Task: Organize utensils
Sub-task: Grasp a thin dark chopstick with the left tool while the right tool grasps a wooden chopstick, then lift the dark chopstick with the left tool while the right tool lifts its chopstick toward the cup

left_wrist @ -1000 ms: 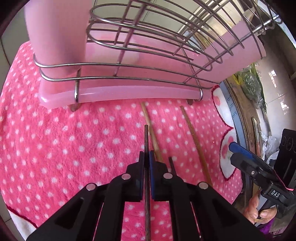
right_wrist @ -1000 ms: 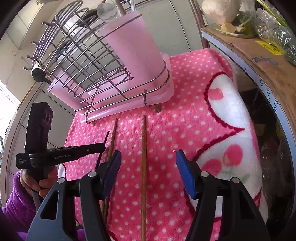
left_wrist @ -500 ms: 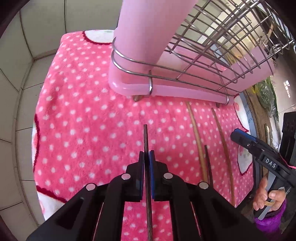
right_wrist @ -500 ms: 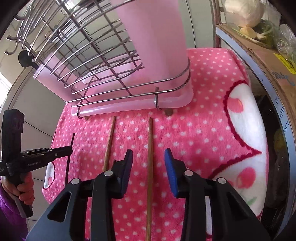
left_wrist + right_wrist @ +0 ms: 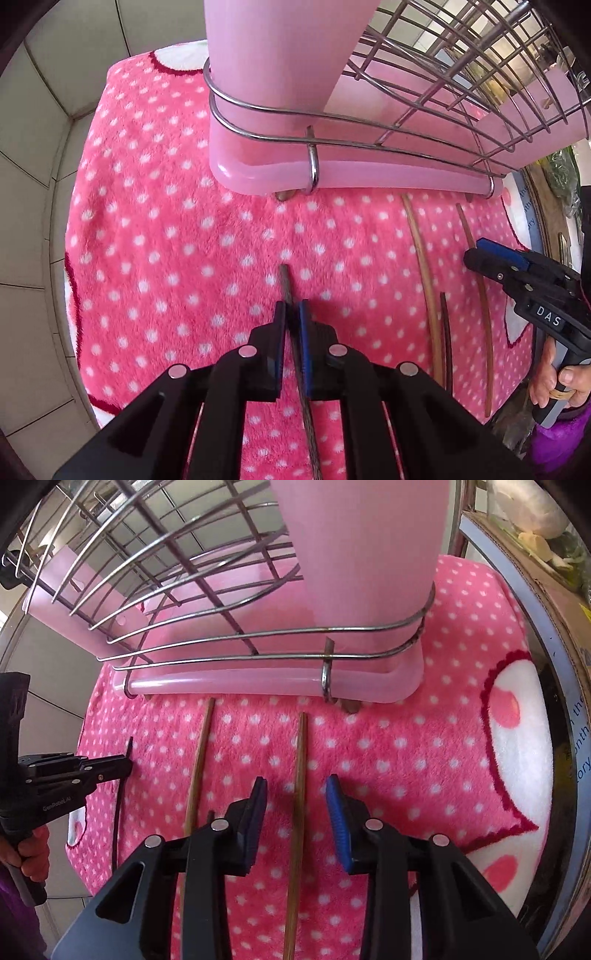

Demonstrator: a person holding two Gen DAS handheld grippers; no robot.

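Left wrist view: left gripper (image 5: 291, 314) clamped on dark chopstick (image 5: 286, 282), right gripper (image 5: 295, 794) jaws closing round brown chopstick (image 5: 300, 760) w/o touching, pink rack (image 5: 258, 686) at far side.

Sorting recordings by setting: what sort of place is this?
Most likely a home kitchen corner. A wire utensil rack with a pink drip tray stands on a pink dotted towel, chopsticks lie in front of it, and tiled walls surround.
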